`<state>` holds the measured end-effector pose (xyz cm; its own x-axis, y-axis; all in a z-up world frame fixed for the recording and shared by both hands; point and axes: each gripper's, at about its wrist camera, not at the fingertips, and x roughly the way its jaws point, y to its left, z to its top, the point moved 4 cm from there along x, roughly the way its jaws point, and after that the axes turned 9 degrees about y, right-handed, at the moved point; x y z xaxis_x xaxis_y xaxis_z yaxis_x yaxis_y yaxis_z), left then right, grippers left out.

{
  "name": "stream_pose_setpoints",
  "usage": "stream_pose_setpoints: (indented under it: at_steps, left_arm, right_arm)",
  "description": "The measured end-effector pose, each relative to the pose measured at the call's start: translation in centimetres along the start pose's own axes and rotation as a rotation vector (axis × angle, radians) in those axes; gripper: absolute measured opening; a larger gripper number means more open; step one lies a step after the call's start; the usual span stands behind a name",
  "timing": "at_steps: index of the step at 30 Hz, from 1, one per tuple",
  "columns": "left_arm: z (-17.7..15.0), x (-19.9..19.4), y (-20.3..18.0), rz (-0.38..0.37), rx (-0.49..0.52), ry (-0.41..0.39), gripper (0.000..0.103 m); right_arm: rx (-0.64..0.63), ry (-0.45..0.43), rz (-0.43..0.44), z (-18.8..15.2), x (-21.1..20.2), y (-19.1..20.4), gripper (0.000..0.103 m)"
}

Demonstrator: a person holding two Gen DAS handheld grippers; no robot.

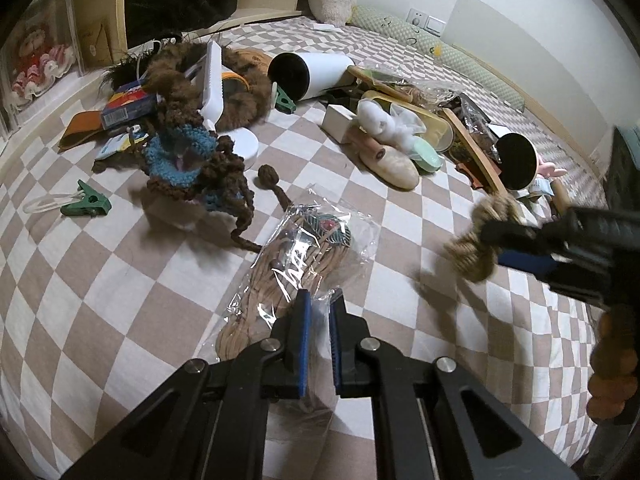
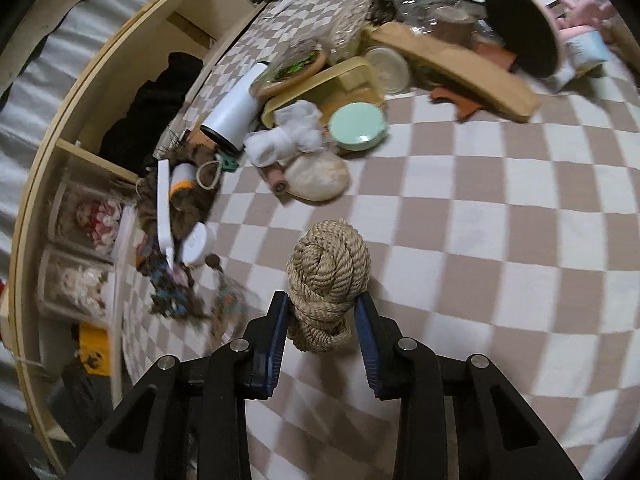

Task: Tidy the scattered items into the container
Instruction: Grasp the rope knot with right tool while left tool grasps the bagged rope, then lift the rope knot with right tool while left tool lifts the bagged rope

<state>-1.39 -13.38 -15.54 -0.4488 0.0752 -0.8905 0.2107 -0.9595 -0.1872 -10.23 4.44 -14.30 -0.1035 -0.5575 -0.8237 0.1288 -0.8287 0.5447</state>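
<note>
On a bed covered by a beige-and-white checkered blanket (image 2: 500, 200), the right gripper (image 2: 322, 308) has its jaws clamped on a knotted bundle of tan rope (image 2: 326, 276), held clear of the blanket. The left gripper (image 1: 319, 304) pinches, jaws nearly closed, the near edge of a clear plastic bag of tan cord (image 1: 296, 252) lying flat on the blanket. Beyond the rope, a white cylindrical container (image 2: 236, 110) lies tipped on its side amid scattered clutter, with a mint-green lid (image 2: 358, 126) just right of it
</note>
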Motion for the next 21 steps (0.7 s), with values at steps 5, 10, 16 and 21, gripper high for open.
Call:
stream_pose_setpoints:
  at_steps: [5,10,16,21]
  left_arm:
    - [0.2,-0.8,-0.6,-0.041,0.013,-0.029,0.006]
    - [0.2,-1.7,-1.6,-0.095,0.020,-0.048,0.004]
    - [0.2,-2.7,-2.9,-0.150,0.027,-0.061,0.004]
    - [-0.2,-3.1,-4.4,-0.172,0.053,-0.059,0.004]
  right_arm:
    - [-0.019,-0.014,-0.022,-1.3,-2.6,-1.6,0.035]
    - [-0.032,-0.040,-0.026,-2.3,-5.6,-2.8,0.035]
    - [-0.045,-0.053,-0.040,-3.7,-7.9,-4.0,0.035]
    - [-0.047,-0.057,-0.037,-4.9,-9.2,-4.8,0.035]
